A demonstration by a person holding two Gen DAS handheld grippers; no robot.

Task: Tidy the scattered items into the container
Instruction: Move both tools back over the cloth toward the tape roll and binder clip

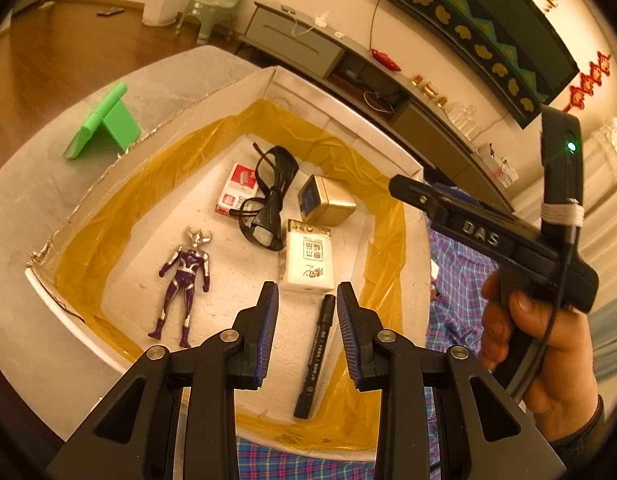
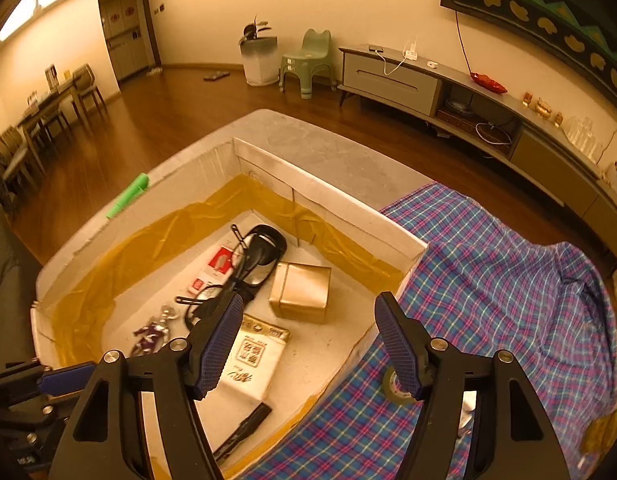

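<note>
A white foam box (image 1: pixel 340 128) (image 2: pixel 328 200) lined with yellow tape holds a purple figure (image 1: pixel 184 276) (image 2: pixel 150 334), black glasses (image 1: pixel 270 196) (image 2: pixel 252 260), a red-white card pack (image 1: pixel 238 188), a gold tin (image 1: pixel 326 200) (image 2: pixel 302 290), a white packet (image 1: pixel 308 256) (image 2: pixel 250 360) and a black marker (image 1: pixel 314 356) (image 2: pixel 240 432). My left gripper (image 1: pixel 307 332) is open and empty above the marker. My right gripper (image 2: pixel 308 348) is open and empty over the box's right edge. A tape roll (image 2: pixel 392 386) lies on the plaid cloth behind my right finger.
A plaid cloth (image 2: pixel 488 280) covers the table right of the box. A green phone stand (image 1: pixel 104 126) sits left of the box. The other hand-held gripper (image 1: pixel 488 236) hovers at the right. A TV cabinet (image 2: pixel 448 92) lines the far wall.
</note>
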